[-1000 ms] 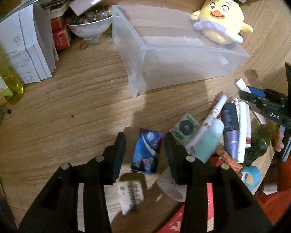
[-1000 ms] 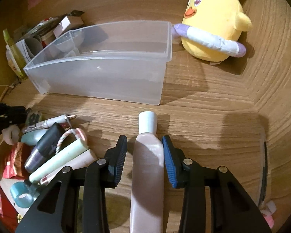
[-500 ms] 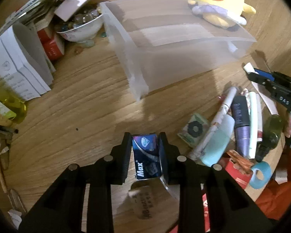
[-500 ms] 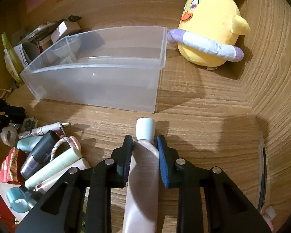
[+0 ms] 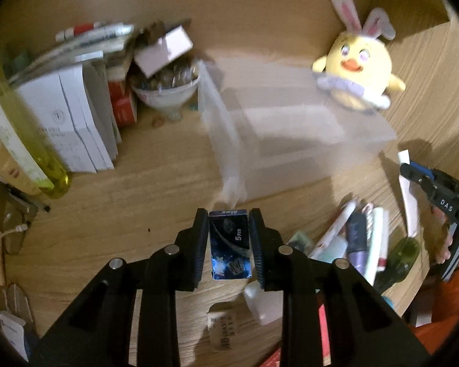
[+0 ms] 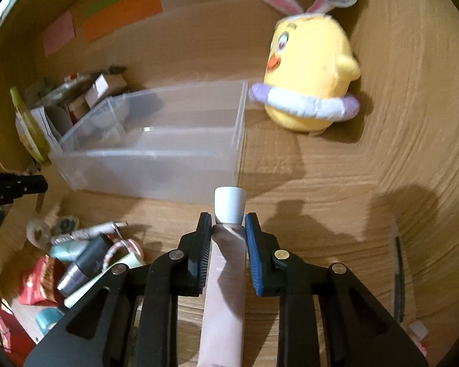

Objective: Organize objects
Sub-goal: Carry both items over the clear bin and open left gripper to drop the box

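My left gripper (image 5: 228,217) is shut on a small dark blue box (image 5: 229,243) and holds it above the wooden desk, just short of the near corner of the clear plastic bin (image 5: 278,140). My right gripper (image 6: 228,221) is shut on a pink tube with a white cap (image 6: 226,263), held above the desk close to the bin's (image 6: 156,159) front wall. The right gripper (image 5: 437,195) also shows at the right edge of the left wrist view. A pile of cosmetics and pens (image 5: 358,241) lies on the desk.
A yellow bunny-eared plush (image 6: 309,82) stands right of the bin. A bowl of beads (image 5: 165,88), white boxes (image 5: 73,122) and a yellow-green bottle (image 5: 24,140) stand at the back left. The cosmetics pile (image 6: 85,263) and red packets lie at the front left.
Both grippers closed on their objects and lifted them off the desk. The left one rose with the blue box toward the bin; the right one rose with the pink tube.
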Demonstrator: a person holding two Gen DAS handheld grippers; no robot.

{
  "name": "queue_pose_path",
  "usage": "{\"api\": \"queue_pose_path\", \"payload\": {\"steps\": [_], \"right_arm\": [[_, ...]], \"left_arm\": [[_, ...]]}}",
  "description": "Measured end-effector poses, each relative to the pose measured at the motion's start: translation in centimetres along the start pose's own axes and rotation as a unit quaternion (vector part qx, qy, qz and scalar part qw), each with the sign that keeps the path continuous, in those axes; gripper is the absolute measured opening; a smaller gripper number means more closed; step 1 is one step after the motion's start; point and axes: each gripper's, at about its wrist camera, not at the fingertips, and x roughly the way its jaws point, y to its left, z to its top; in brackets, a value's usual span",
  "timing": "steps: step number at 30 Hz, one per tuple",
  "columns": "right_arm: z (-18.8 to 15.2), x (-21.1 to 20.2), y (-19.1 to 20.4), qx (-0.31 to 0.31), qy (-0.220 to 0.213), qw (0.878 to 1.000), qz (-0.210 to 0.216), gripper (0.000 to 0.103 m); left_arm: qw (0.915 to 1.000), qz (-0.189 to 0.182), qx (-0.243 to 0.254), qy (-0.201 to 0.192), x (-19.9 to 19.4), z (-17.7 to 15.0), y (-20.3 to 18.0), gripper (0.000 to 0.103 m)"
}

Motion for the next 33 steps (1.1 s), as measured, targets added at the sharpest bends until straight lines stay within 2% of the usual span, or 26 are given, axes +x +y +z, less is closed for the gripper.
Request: {"api": "queue_pose_path", "payload": {"steps": [18,27,33], "right_arm": [[5.4,-5.6,2.0,-0.021,-0.117,0.993,0.009,0.019],[8.2,-7.9,2.6,-0.027,-0.171,0.985,0.009,0.019],[9.9,-7.0,3.8,-0.04,-0.179,0.983,0.015,0.019]], "left_arm": [[0.9945,-0.015,0.008,-0.103,-3.9,3.8,-4.0,0.027],[0.9916,-0.011,0.011,-0.128,-4.5,5.3,-5.2,0.027],[0.9901,-0.001,0.01,-0.14,-4.3,6.4,-5.6,0.027]]}}
